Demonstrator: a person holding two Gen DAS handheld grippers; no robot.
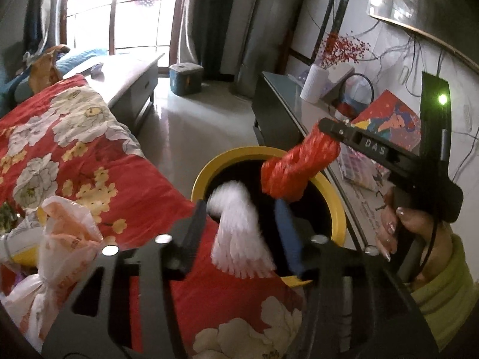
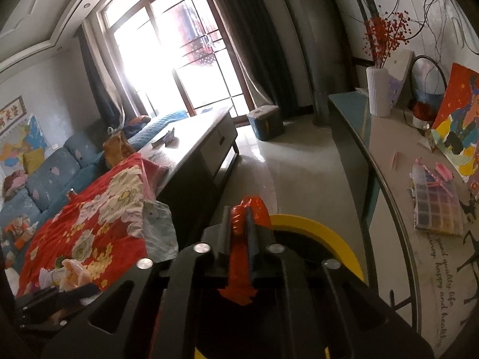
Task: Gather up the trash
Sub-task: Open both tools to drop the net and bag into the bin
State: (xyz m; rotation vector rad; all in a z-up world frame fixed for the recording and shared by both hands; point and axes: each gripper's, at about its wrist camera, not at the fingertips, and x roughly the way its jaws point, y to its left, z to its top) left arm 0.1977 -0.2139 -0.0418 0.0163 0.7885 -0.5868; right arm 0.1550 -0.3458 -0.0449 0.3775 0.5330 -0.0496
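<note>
Two pieces of trash hang over the yellow-rimmed bin (image 1: 269, 152) at once. At the far left, on the red floral quilt (image 1: 74, 149), a crumpled pale plastic bag (image 1: 66, 230) lies untouched beside the left gripper's frame. Next, the left gripper (image 1: 239, 218) has its fingers spread, with a wad of white tissue (image 1: 236, 224) between them over the bin's dark mouth; the wad is blurred, and the pads appear clear of it, so it looks released. Further right, the right gripper (image 2: 239, 230) pinches a twisted red plastic wrapper (image 1: 293, 167) by its upper end, the rest dangling across the bin's far rim. A hand in a green sleeve (image 1: 434, 284) holds that tool near the sideboard (image 1: 314, 113).

Both scraps look very light, soft and crushable. The wrapper's film is probably slick, so a bunched or knotted part offers the surest hold. The bag on the quilt should likewise be taken by its gathered neck.
</note>
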